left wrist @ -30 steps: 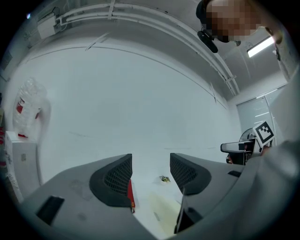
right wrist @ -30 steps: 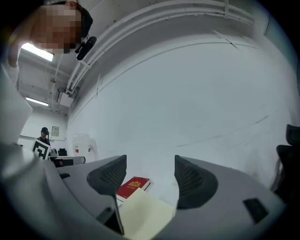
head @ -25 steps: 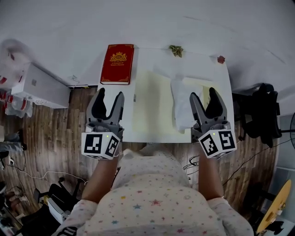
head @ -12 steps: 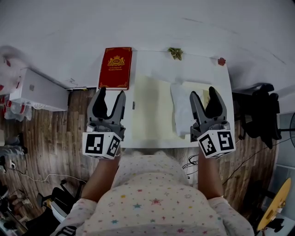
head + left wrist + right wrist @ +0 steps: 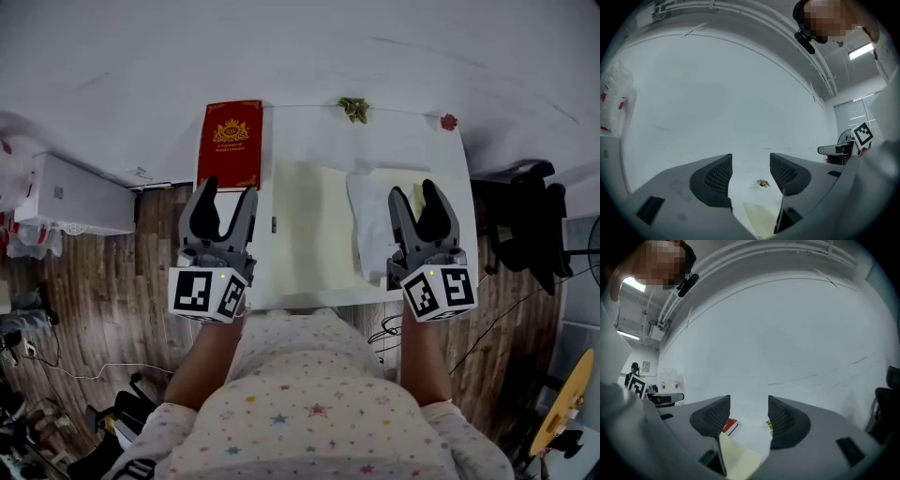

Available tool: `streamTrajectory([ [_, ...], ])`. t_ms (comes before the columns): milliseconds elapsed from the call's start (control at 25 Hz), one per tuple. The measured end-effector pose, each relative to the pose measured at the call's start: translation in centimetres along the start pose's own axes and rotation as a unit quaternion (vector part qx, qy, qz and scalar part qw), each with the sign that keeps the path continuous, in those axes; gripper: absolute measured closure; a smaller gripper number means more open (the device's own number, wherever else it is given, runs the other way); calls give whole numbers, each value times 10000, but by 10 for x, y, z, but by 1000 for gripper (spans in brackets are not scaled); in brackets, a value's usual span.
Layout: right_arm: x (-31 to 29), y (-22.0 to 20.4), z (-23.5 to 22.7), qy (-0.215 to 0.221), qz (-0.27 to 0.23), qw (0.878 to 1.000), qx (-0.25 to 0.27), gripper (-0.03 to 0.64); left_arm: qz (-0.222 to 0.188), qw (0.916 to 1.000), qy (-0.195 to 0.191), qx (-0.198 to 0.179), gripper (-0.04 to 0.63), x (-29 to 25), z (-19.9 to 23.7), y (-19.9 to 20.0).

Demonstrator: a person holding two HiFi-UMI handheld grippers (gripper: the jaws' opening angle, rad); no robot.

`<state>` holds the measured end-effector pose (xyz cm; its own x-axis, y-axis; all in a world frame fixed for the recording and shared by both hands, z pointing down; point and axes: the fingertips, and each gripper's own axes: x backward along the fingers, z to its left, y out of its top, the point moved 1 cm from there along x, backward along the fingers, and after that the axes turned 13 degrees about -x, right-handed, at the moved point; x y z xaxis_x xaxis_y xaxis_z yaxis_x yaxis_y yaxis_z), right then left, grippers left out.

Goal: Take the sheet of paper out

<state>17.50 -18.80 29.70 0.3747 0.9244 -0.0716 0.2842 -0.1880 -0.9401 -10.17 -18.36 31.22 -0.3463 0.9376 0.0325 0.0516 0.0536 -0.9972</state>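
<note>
Left gripper [image 5: 229, 187] and right gripper [image 5: 412, 189] hover, jaws apart, at a white table's [image 5: 412, 136] near edge; red book [image 5: 230, 145] at far left corner; sheet of paper [image 5: 372, 225] overlaps a pale yellow pad [image 5: 307, 225].

Green bit [image 5: 354, 109], red bit [image 5: 449, 121] at table's [image 5: 412, 141] far edge too small to identify, near corner behind right tool [image 5: 412, 190]

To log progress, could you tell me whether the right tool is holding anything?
No, the right tool is open, with nothing between its jaws.
</note>
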Motion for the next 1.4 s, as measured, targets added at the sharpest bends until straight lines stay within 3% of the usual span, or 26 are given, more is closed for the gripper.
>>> streamTrajectory([
  [360,-5,-27,-20,-374,320,9988,-20,400,142,9996,-213,116,362,-17,-3,-21],
  [680,-15,-97,-53,-772,1012,9918,-108,413,438,9981,-372,238,364,-24,-7,-53],
  [1080,-14,-204,-75,-1014,2339,9669,-54,425,675,9962,-488,246,364,-22,-11,-75],
  [1400,-9,-243,-85,-1148,2943,9487,-154,426,800,9949,-539,280,364,-21,-13,-85],
])
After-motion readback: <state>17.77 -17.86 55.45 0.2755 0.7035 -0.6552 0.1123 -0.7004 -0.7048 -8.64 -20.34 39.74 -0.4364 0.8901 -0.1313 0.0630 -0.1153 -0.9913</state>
